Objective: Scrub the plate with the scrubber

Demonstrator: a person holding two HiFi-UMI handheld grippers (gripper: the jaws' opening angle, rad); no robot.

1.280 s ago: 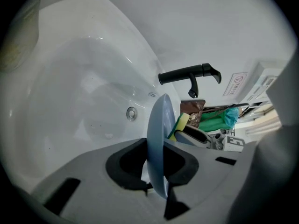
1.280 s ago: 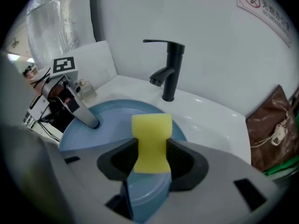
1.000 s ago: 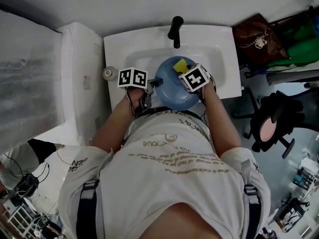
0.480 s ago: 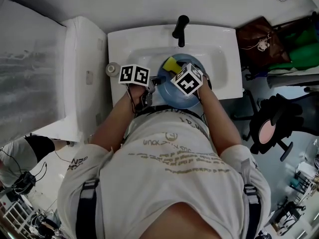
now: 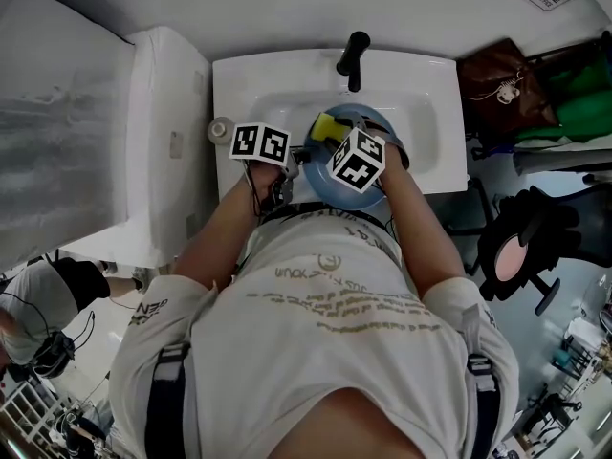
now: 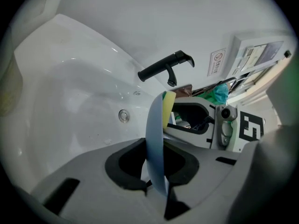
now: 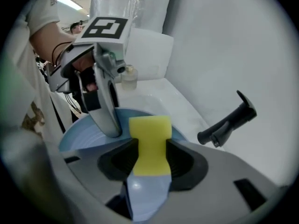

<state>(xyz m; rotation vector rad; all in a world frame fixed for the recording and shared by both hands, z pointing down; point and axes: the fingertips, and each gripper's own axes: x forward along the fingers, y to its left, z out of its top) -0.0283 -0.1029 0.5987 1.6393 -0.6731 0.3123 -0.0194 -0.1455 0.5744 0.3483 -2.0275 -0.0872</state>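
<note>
White porcelain filled the middle of my head view: a sink [image 5: 239, 94] set against the wall, with a black faucet [image 5: 352, 55] at its back edge. Over its basin the blue plate [image 5: 318, 172] was held up off the bottom, tilted, and edge-on in the left gripper view. The left claw [image 6: 156, 169] was pinching the plate's near rim, with the thin blue edge running up between its jaws. The yellow scrubber [image 7: 149, 143] sat at the plate's far rim, on the faucet side, and seemed to touch the plate's face. The right claw [image 5: 335, 137] was closed on the scrubber, squeezing its middle narrow between the pads. Both claws sat close together above the basin, and the person's forearms reached in from below. A small round container [image 5: 221, 129] stood on the sink's left corner. A white cabinet [image 5: 167, 142] stood to the left of the sink, a brown bag [image 5: 497, 84] lay to its right, and a black chair [image 5: 526, 237] stood nearer the person.
</note>
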